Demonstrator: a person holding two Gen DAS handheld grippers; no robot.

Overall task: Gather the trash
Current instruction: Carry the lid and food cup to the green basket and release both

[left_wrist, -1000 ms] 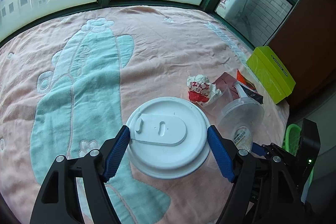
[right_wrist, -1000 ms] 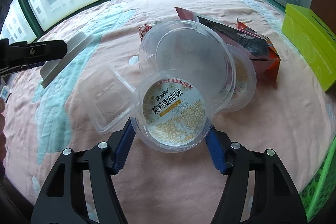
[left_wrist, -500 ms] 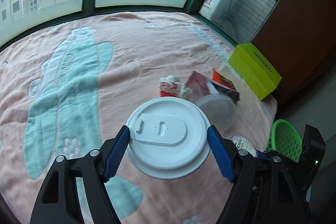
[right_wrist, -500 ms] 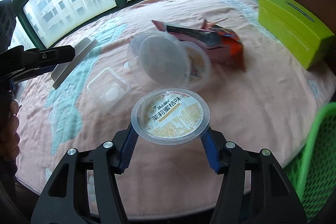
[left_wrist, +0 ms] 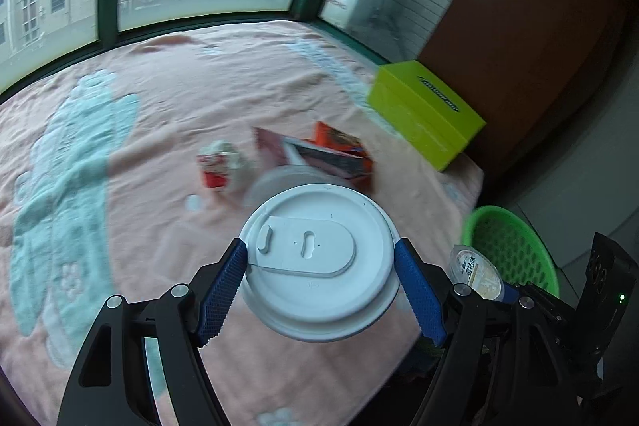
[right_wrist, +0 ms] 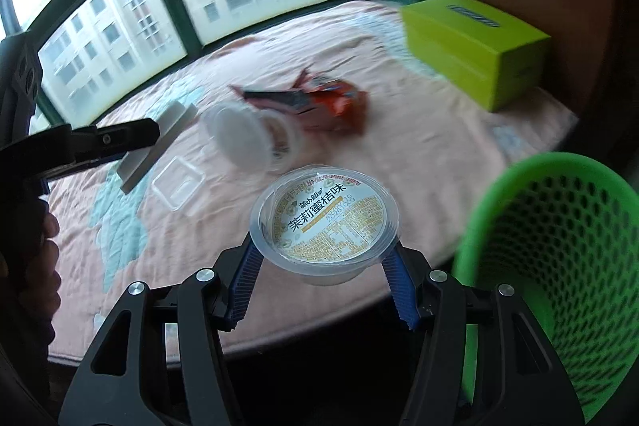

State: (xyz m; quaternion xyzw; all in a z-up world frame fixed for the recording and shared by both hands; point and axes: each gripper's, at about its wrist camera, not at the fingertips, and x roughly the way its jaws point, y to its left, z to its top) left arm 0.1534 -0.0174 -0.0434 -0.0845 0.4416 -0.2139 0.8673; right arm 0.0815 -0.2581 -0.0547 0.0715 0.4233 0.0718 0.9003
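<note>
My left gripper (left_wrist: 321, 278) is shut on a white plastic cup lid (left_wrist: 319, 262), held above the pink blanket; it also shows in the right wrist view (right_wrist: 155, 142). My right gripper (right_wrist: 323, 274) is shut on a clear jelly cup with a yellow label (right_wrist: 323, 224), held off the bed edge beside the green mesh bin (right_wrist: 559, 266). The jelly cup also shows in the left wrist view (left_wrist: 477, 272), next to the bin (left_wrist: 507, 246). On the blanket lie a clear round tub (right_wrist: 243, 138), an orange snack bag (right_wrist: 319, 102), a clear square tray (right_wrist: 177, 182) and a crumpled red-white wrapper (left_wrist: 219, 166).
A lime-green box (left_wrist: 427, 114) stands at the blanket's far right corner, also in the right wrist view (right_wrist: 475, 46). Windows ring the far side. A brown wall (left_wrist: 519, 6) stands to the right. The blanket's (left_wrist: 139, 130) near edge drops to dark floor.
Both grippers have lifted and pulled back toward the bed's edge with their loads. The green bin has come into view at the right, close to the jelly cup.
</note>
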